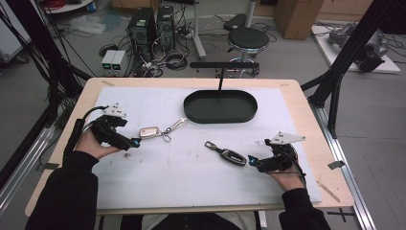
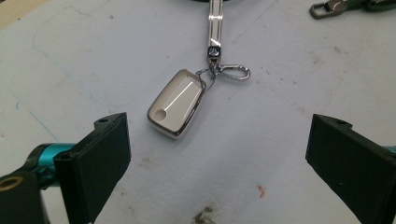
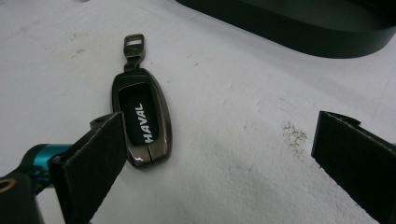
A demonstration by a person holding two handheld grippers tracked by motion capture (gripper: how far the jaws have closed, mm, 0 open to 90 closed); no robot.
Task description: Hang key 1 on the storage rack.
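Left claw (image 2: 217, 154) gapes before a cream, chrome-edged key fob (image 2: 176, 102); right claw (image 3: 219, 158), also spread wide, flanks a dark "HAVAL" key fob (image 3: 142, 119) on the white surface (image 1: 191, 167).

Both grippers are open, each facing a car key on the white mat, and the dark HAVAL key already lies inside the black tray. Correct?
Not quite. The dark HAVAL key lies on the white mat, outside the black tray, as the right gripper view shows. The rest holds.
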